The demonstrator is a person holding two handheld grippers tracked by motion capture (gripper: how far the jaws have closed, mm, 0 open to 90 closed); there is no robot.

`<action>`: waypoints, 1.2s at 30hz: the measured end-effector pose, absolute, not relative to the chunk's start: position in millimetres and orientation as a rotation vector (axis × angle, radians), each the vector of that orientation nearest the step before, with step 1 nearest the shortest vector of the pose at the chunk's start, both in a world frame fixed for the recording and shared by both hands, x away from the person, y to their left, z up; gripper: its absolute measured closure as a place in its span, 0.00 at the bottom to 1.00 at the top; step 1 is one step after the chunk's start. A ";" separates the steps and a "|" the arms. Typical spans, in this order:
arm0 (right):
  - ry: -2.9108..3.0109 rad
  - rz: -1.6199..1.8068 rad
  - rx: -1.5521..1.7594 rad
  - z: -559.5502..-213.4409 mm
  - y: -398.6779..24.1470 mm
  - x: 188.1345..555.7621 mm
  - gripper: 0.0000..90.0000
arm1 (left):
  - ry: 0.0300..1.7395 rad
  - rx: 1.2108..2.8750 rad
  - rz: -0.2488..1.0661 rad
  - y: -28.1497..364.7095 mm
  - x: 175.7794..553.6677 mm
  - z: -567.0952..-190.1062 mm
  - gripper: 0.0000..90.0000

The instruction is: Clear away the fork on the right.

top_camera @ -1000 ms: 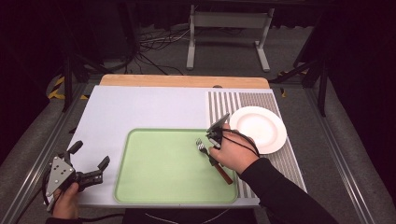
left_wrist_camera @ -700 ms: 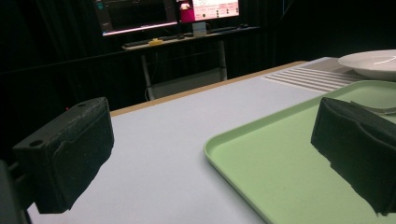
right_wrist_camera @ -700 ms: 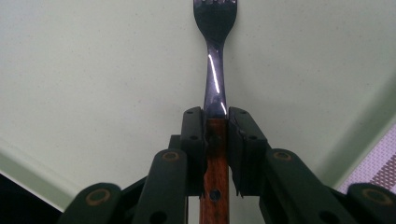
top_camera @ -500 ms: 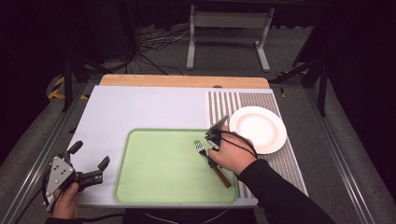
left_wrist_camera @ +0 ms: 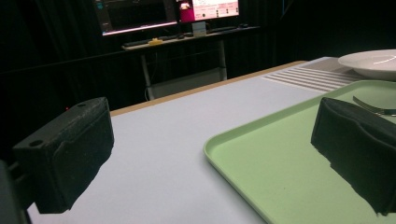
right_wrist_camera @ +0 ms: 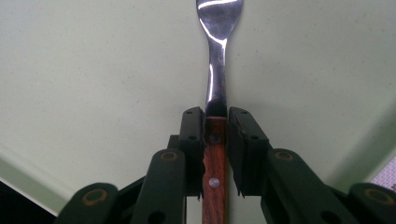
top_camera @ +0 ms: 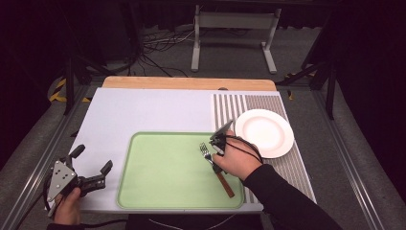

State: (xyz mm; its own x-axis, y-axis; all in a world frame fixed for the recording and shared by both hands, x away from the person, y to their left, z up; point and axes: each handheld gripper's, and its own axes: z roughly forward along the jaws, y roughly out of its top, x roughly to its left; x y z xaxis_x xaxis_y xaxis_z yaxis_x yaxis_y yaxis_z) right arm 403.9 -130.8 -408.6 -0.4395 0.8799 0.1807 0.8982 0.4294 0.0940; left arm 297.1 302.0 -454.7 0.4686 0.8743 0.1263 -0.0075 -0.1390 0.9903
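- The fork with a steel head and a riveted brown wooden handle point(top_camera: 216, 168) lay on the flat pale-green plastic tray point(top_camera: 158, 191), toward the tray's right side, tines pointing away from the person.
- In the right gripper view the fork point(right_wrist_camera: 215, 140) sat between the right gripper point(right_wrist_camera: 215, 122) fingers point(right_wrist_camera: 192, 140), at the joint of steel neck and wooden handle. A thin gap showed on the right side, so the pads looked close beside the handle rather than pressed on it (judged as a loose bracket, not a firm grip).
- The right gripper point(top_camera: 216, 143) sat low over the tray, just left of the round white ceramic plate point(top_camera: 264, 132) on the striped grey mat point(top_camera: 287, 167).
- The left gripper point(top_camera: 88, 165) was held near the front left corner of the bench point(top_camera: 143, 108), fingers point(left_wrist_camera: 70, 149) standing wide apart with nothing between them, off the tray's left edge point(left_wrist_camera: 243, 140).
- Progress, as a judgement: the fork was down on the tray, so placing looked done or nearly so; what remained was for the right gripper to come clear of the handle.
- Against the earlier high views: the fork lay at about the same spot and angle on the tray, the right hand had barely shifted, the left gripper and plate were unchanged.
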 end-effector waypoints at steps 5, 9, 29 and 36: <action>-2.579 -0.310 -1.578 -407.1 -132.1 404.7 0.75 | 0.793 1.516 0.917 301.9 297.1 -454.8 0.00; -2.602 -0.375 -1.539 -404.9 -132.1 405.5 0.63 | 0.790 1.518 0.921 302.1 297.1 -454.6 0.00; -2.938 -1.088 -0.811 -402.7 -124.6 413.4 0.78 | 0.792 1.516 0.920 301.8 297.5 -454.9 0.00; -3.016 -1.035 -0.749 -415.4 -122.9 417.8 0.97 | 0.793 1.515 0.921 301.8 297.5 -454.9 0.00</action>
State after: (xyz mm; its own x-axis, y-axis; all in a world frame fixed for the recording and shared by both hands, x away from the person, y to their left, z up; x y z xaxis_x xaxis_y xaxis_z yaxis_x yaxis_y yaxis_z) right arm 417.8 -122.9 -415.4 -0.8868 0.4616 0.0206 0.3770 0.6969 0.6100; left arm 297.5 301.8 -454.9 0.4665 0.8758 0.1239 -0.0076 -0.1360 0.9907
